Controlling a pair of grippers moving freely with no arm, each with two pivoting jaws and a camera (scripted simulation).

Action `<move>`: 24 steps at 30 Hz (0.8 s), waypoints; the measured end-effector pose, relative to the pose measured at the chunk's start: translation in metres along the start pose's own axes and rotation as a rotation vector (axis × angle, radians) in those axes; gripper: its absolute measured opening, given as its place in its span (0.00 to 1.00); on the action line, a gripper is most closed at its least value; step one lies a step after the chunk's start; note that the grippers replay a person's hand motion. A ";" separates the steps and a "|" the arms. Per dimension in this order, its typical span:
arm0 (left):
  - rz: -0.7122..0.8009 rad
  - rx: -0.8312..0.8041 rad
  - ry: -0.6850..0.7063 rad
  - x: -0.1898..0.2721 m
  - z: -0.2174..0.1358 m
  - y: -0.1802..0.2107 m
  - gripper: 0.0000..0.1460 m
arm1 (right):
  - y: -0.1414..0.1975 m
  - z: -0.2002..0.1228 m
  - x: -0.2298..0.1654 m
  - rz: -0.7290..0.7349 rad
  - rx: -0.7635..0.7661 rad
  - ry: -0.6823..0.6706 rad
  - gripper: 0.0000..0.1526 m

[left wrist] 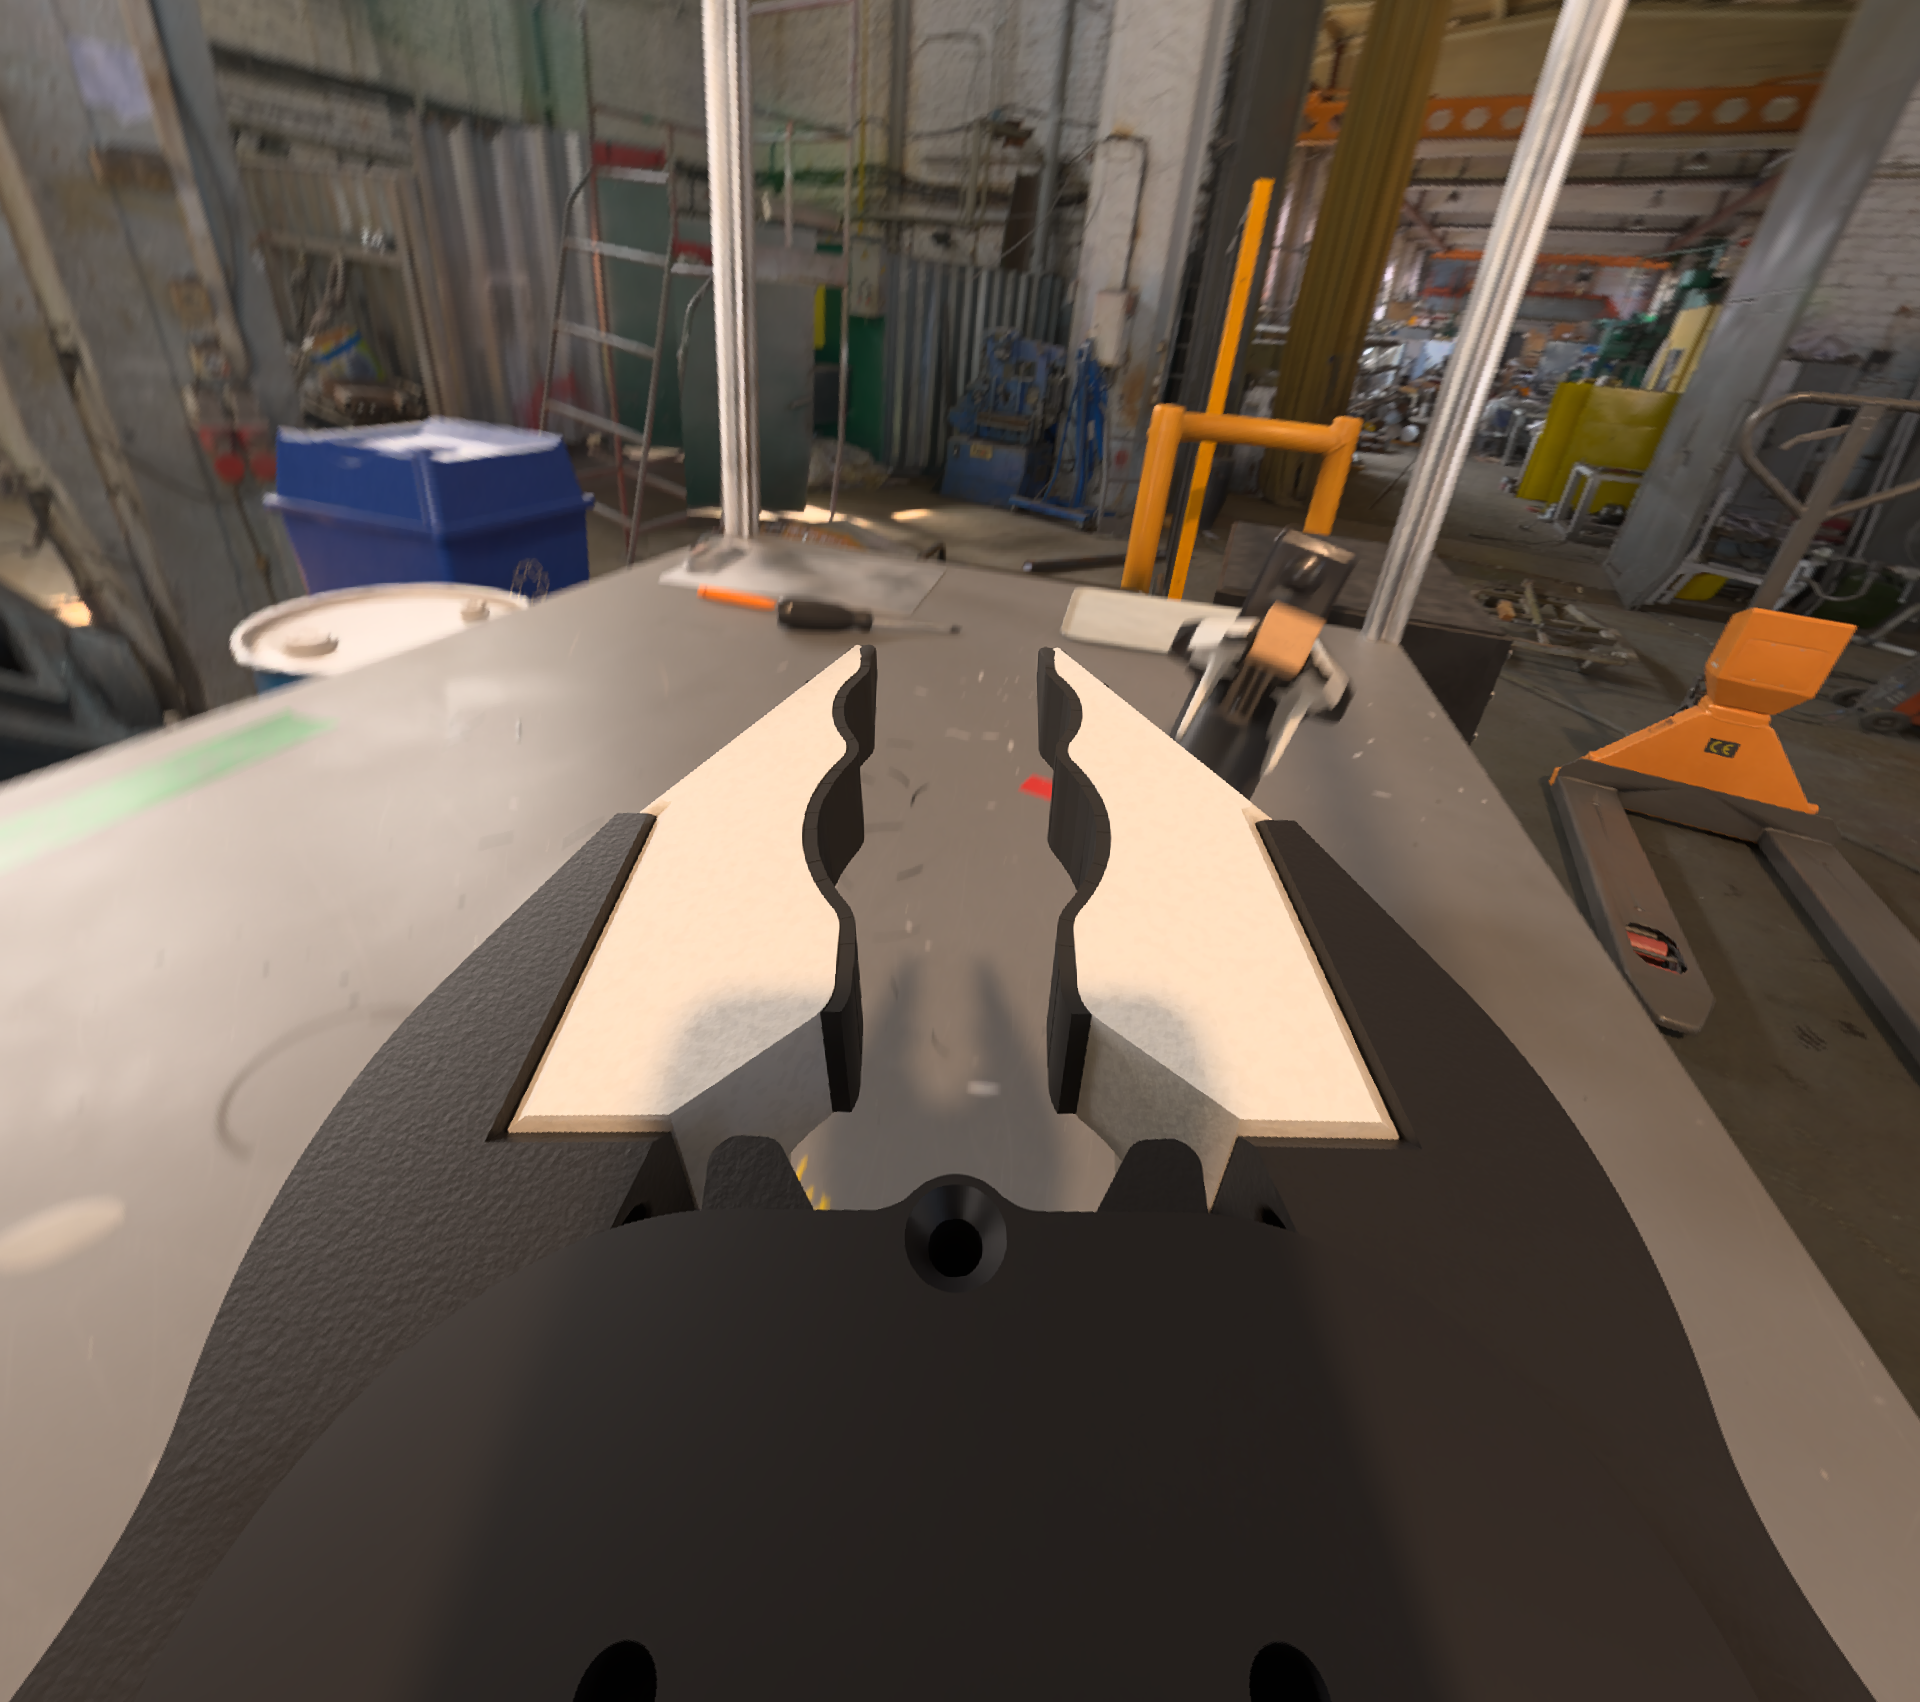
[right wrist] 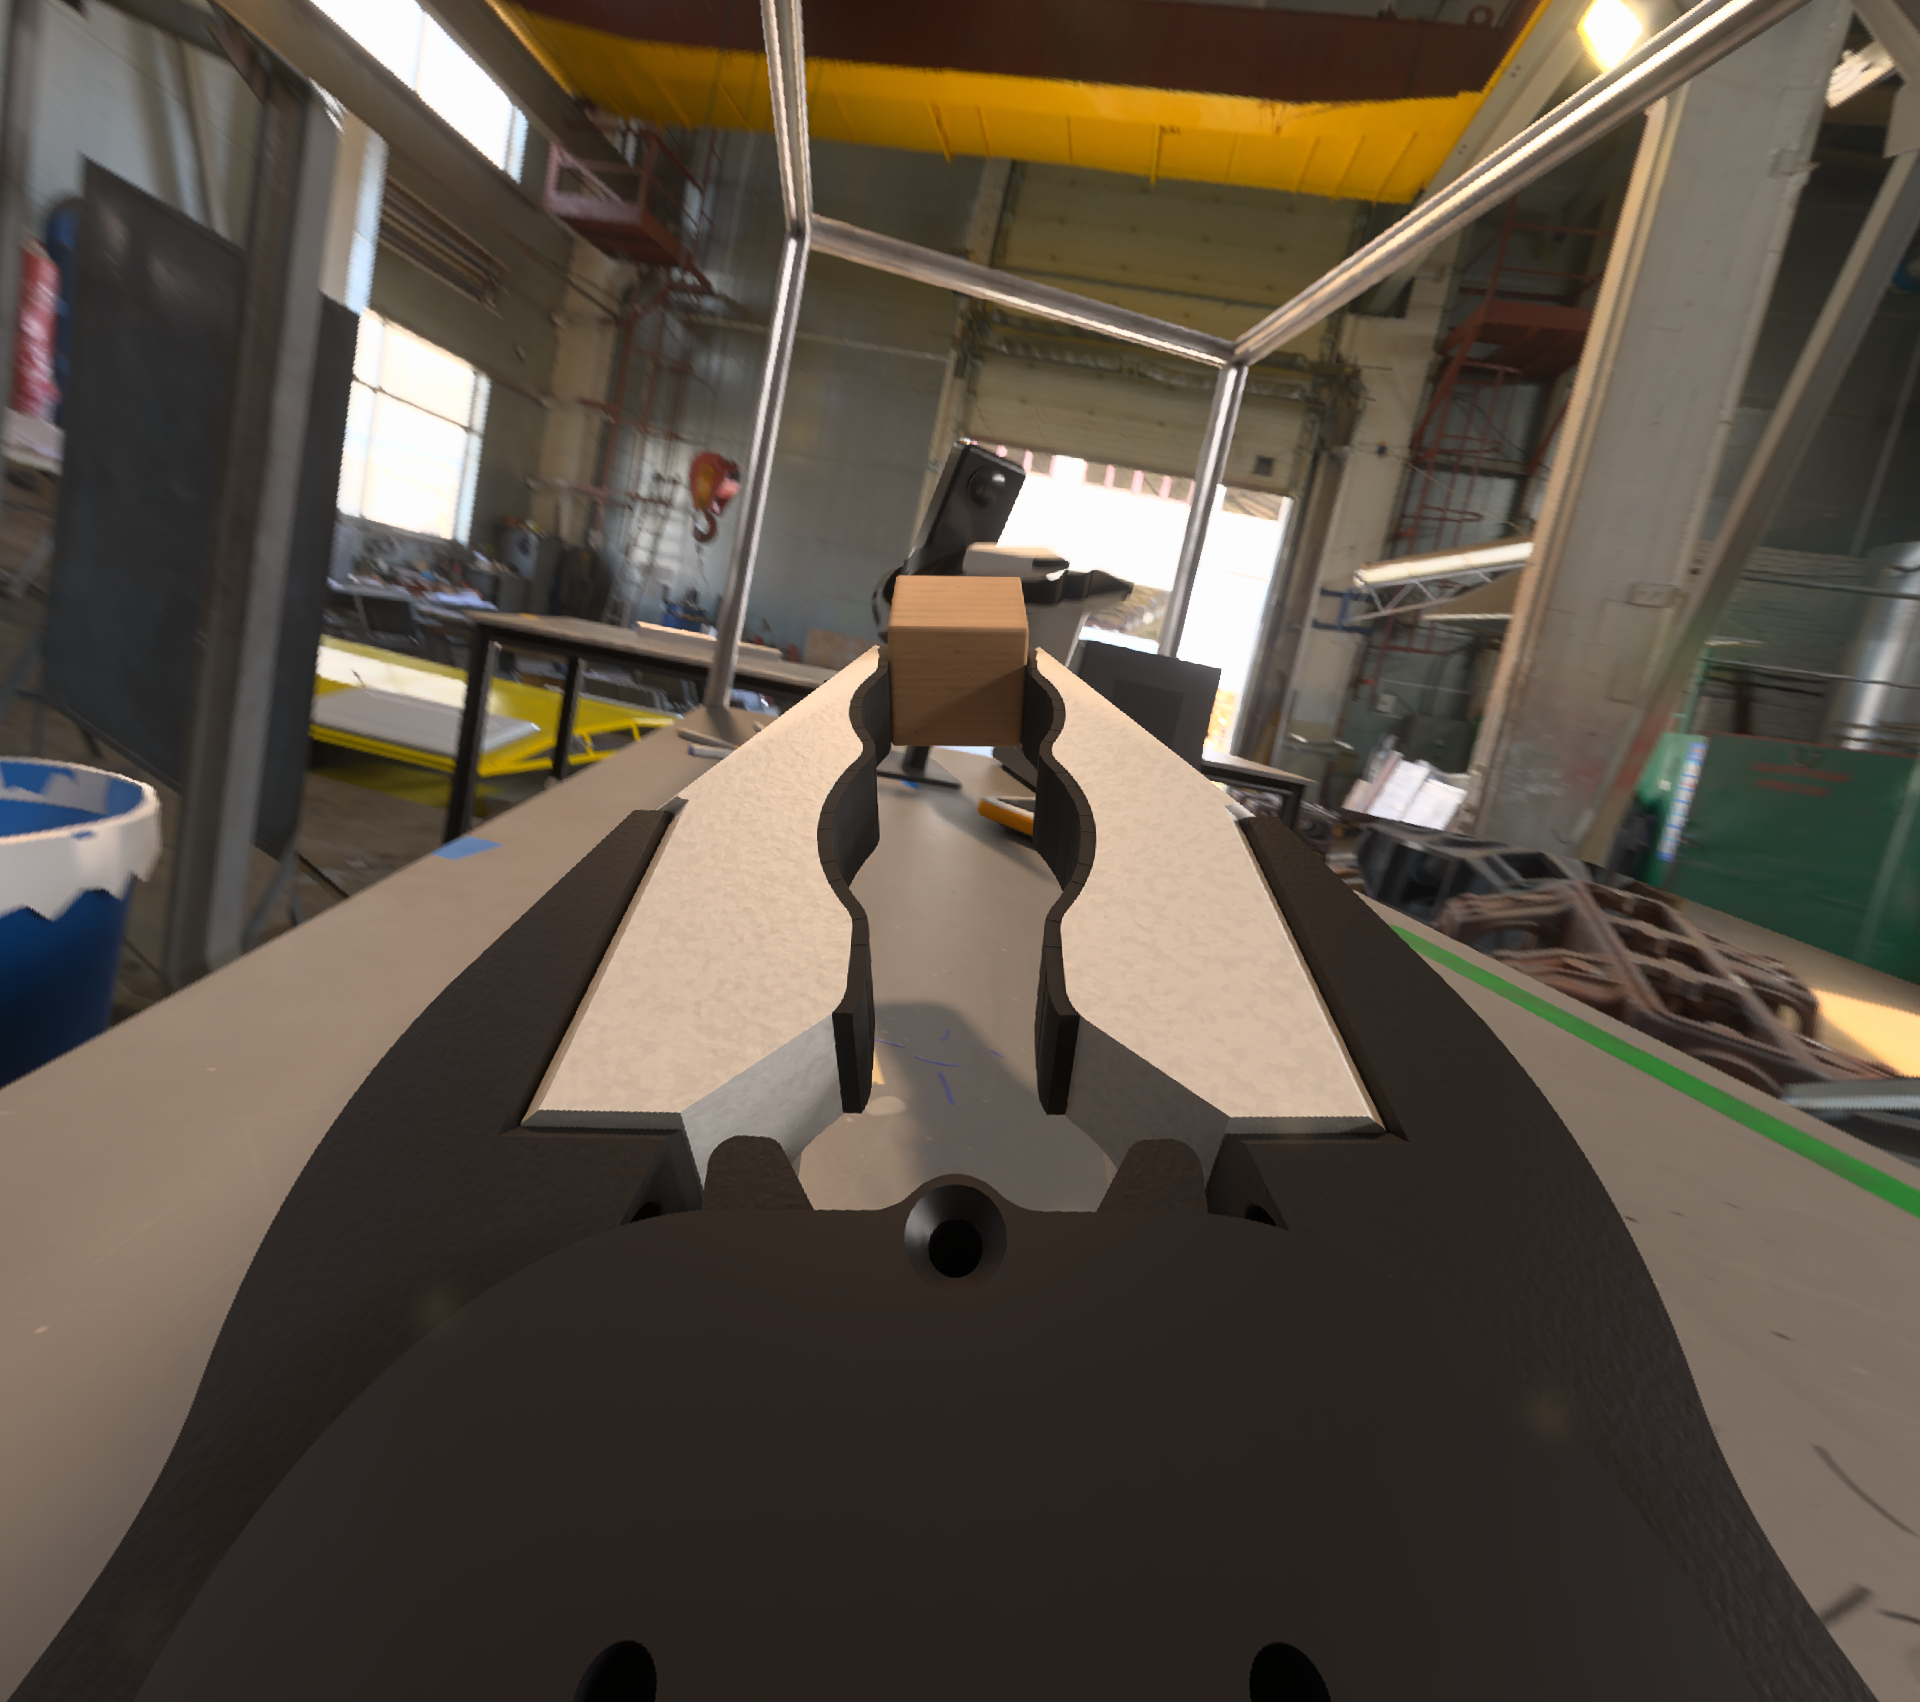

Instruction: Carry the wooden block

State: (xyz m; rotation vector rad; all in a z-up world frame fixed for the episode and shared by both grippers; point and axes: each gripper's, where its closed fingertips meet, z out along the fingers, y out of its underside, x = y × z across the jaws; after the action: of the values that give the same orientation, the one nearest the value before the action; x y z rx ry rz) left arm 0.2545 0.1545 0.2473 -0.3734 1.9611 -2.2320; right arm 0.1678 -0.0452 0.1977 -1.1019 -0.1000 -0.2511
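between the right gripper's scalloped jaws, a smooth-grained wooden block.

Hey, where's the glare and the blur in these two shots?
Right wrist view: the doorway behind the wooden block is blown out white and the ceiling lamps flare. Left wrist view: even warm light, the right gripper looks smeared, and the poles bow outward.
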 end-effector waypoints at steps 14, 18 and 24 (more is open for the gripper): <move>-0.082 -0.148 -0.093 -0.037 -0.004 0.099 0.24 | -0.065 0.011 0.040 -0.393 -0.321 0.300 0.16; -0.014 -0.301 -0.021 -0.022 0.005 0.121 0.28 | -0.118 0.003 0.065 -0.519 -0.399 0.409 0.16; -0.003 -0.389 0.070 -0.009 0.012 0.147 0.30 | -0.208 -0.005 0.108 -0.691 -0.492 0.609 0.16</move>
State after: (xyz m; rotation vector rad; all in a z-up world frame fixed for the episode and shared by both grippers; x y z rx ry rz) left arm 0.2588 0.1257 0.1020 -0.3435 2.4337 -1.8782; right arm 0.2200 -0.1545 0.3986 -1.4011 0.1404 -1.2706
